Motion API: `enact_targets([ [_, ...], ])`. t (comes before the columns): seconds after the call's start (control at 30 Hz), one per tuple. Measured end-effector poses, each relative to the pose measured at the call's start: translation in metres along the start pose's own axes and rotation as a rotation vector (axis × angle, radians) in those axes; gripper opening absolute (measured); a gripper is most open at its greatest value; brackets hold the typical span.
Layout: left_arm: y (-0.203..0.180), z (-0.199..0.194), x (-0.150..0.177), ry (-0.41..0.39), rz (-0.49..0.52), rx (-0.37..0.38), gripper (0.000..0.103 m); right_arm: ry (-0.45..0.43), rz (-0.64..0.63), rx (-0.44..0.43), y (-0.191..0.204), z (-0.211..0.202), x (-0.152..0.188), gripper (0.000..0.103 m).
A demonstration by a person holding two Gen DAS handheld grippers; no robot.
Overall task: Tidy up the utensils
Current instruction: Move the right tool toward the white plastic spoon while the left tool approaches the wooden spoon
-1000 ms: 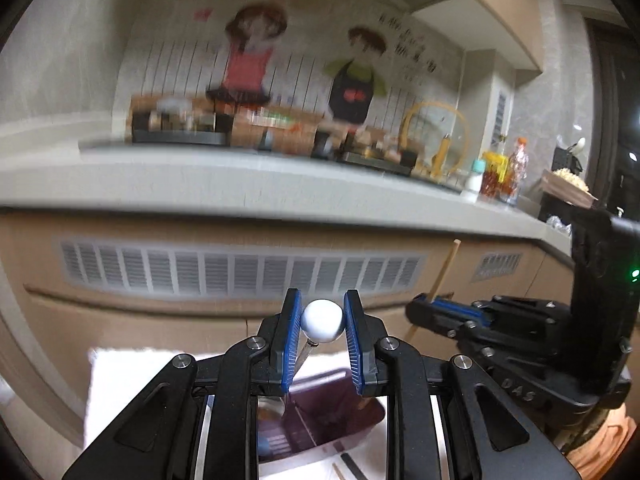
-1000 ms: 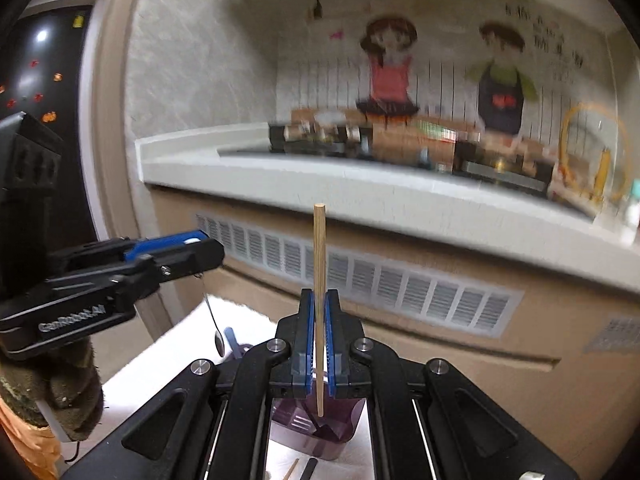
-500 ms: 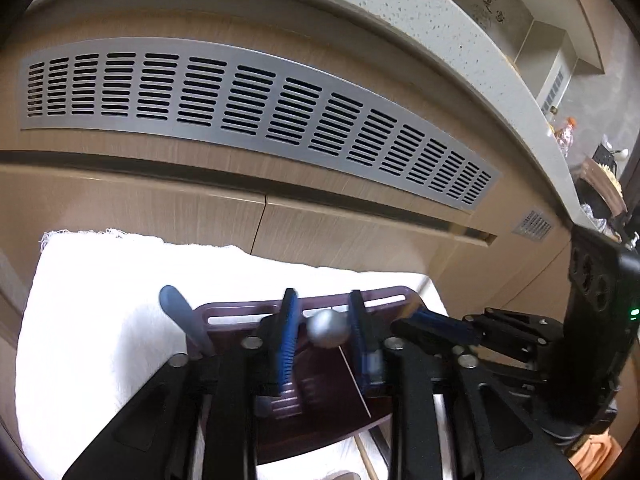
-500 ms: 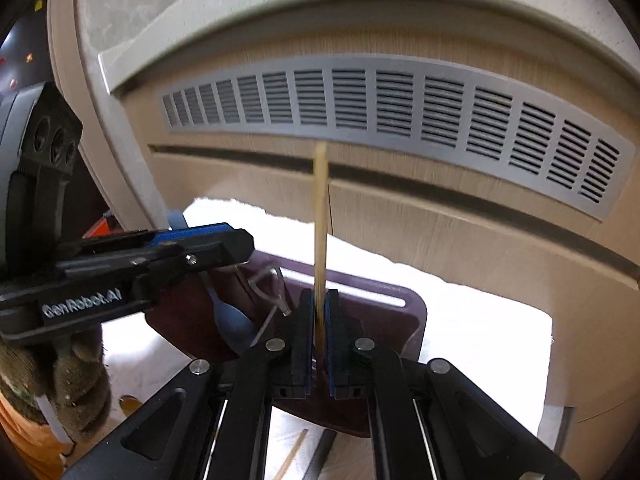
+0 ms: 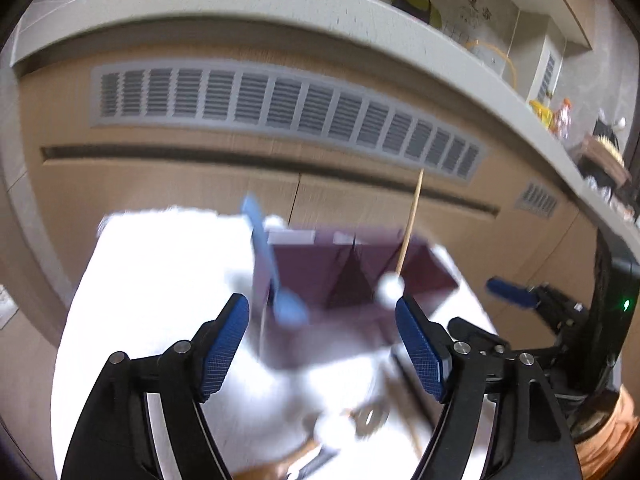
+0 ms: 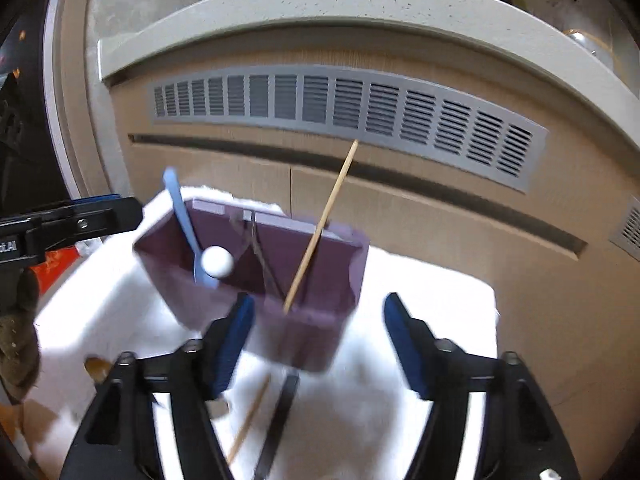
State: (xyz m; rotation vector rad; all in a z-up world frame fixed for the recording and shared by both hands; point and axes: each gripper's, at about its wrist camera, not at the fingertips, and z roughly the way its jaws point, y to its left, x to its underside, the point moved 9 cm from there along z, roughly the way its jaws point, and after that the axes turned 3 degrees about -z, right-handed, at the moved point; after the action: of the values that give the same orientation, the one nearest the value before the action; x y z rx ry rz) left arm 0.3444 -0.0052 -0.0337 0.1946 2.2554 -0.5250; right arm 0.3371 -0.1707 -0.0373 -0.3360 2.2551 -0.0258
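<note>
Two tools, left tool point(image 5: 322, 344) and right tool point(image 6: 318, 340), gape empty before purple holder point(image 6: 312, 328); next pickup: loose chopstick point(image 6: 250, 420) just before holder, gripped mid-shaft.

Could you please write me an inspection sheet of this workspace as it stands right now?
Surface: white cloth in front of wooden cabinets.
Job's things: purple utensil holder with dividers stands on the cloth. A blue spoon, a white ball-topped utensil and a wooden chopstick lean inside it.
Clutter: one wooden chopstick and one dark chopstick lie on the cloth before the holder; blurred metal pieces beside them.
Grippers: left tongs open, empty; right tongs open, empty.
Cables: nothing seen.
Surroundings: grey vent grille, pale countertop edge above.
</note>
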Motion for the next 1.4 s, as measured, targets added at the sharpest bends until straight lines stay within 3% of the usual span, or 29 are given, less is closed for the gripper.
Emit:
enact_targets([
  [0.07, 0.003, -0.008, 0.024, 0.014, 0.014, -0.027, 0.078, 0.005, -0.024, 0.023, 0.009, -0.004, 0.017, 0.090],
  [0.23, 0.021, -0.037, 0.069, -0.004, 0.012, -0.119, 0.086, -0.008, -0.053, 0.027, 0.035, -0.008, 0.041, 0.094],
  [0.37, 0.048, -0.056, 0.088, -0.020, -0.010, -0.213, 0.090, 0.073, -0.098, -0.195, 0.083, -0.002, 0.055, 0.094],
  [0.4, 0.055, -0.059, 0.091, -0.022, -0.023, -0.225, 0.090, 0.086, -0.112, -0.240, 0.094, 0.000, 0.057, 0.091],
  [0.43, 0.065, -0.063, 0.094, -0.024, -0.049, -0.235, 0.090, 0.093, -0.129, -0.266, 0.103, 0.001, 0.058, 0.081],
  [0.47, 0.074, -0.066, 0.096, -0.026, -0.077, -0.241, 0.090, 0.108, -0.153, -0.280, 0.112, 0.005, 0.060, 0.064],
  [0.53, 0.090, -0.070, 0.097, -0.028, -0.128, -0.252, 0.090, 0.149, -0.179, -0.300, 0.127, 0.015, 0.062, 0.046],
  [0.77, 0.131, -0.081, 0.107, -0.025, -0.212, -0.275, 0.091, 0.242, -0.178, -0.289, 0.147, 0.051, 0.067, 0.045],
  [0.83, 0.139, -0.082, 0.110, -0.022, -0.239, -0.280, 0.091, 0.249, -0.205, -0.271, 0.152, 0.055, 0.069, 0.037],
  [0.87, 0.142, -0.082, 0.111, -0.020, -0.249, -0.279, 0.091, 0.250, -0.211, -0.267, 0.153, 0.055, 0.071, 0.033],
  [1.07, 0.127, -0.077, 0.111, 0.003, -0.220, -0.255, 0.091, 0.240, -0.162, -0.285, 0.144, 0.044, 0.066, 0.031],
  [1.13, 0.109, -0.069, 0.114, 0.042, -0.159, -0.217, 0.091, 0.221, -0.127, -0.281, 0.131, 0.031, 0.064, 0.031],
  [1.23, 0.072, -0.051, 0.126, 0.145, -0.050, -0.101, 0.091, 0.199, -0.077, -0.262, 0.107, 0.013, 0.065, 0.031],
  [1.4, 0.028, -0.042, 0.131, 0.172, 0.095, -0.055, 0.091, 0.194, 0.037, -0.222, 0.062, -0.008, 0.075, 0.031],
])
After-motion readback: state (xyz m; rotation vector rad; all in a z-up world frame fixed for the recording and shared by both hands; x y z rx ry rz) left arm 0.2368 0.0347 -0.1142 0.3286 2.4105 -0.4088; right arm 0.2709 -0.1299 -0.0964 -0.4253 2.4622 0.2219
